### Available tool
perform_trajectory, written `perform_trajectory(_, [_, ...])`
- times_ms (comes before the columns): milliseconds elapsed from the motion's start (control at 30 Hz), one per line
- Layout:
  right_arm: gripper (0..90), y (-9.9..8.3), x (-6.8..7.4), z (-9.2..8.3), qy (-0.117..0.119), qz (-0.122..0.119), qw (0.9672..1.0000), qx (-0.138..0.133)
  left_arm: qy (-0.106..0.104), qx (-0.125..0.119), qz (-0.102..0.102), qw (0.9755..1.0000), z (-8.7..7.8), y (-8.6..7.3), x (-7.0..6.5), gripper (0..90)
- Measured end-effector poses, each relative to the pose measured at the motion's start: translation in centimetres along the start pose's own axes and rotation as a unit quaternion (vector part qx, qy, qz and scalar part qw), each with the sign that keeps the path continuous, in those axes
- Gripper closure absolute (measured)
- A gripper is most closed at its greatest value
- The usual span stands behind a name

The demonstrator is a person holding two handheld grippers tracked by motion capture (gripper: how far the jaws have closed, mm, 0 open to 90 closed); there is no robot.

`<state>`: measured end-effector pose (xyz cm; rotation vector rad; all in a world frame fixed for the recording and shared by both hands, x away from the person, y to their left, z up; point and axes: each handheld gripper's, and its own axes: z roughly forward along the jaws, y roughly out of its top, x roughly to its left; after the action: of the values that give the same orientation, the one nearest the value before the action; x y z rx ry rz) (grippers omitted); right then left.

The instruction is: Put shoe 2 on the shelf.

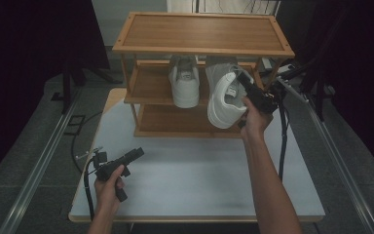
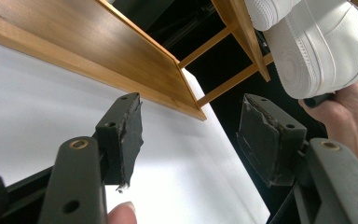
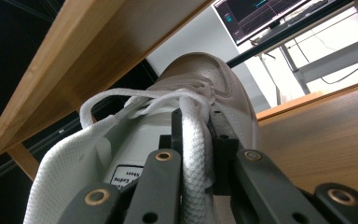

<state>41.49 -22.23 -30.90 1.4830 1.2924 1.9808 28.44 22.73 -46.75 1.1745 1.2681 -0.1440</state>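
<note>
Right tool [image 1: 243,84] is clenched on the collar of the white leather lace-up sneaker [image 1: 224,100], hanging it tilted at the front edge of the three-tier wooden shoe rack [image 1: 203,48]'s middle shelf, beside its white twin [image 1: 184,83] already parked there; looks light, upper soft enough to fold under the pinch, sole stiff, so the padded collar rim is the sensible hold; left tool [image 1: 135,155] waits low over the white counter [image 1: 199,180], jaws spread, carrying nothing.

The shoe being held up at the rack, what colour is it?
White all over, laces included. The shoe shows best in the high view.
</note>
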Motion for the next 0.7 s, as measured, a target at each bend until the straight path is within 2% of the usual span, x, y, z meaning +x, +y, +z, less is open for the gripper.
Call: perform_trajectory(700, [83.6, -0.3, -0.5, 3.1, -0.019, 0.012, 0.9997, -0.004, 0.000, -0.001, -0.004, 1.0000, -0.3, 0.1, 0.3, 39.2])
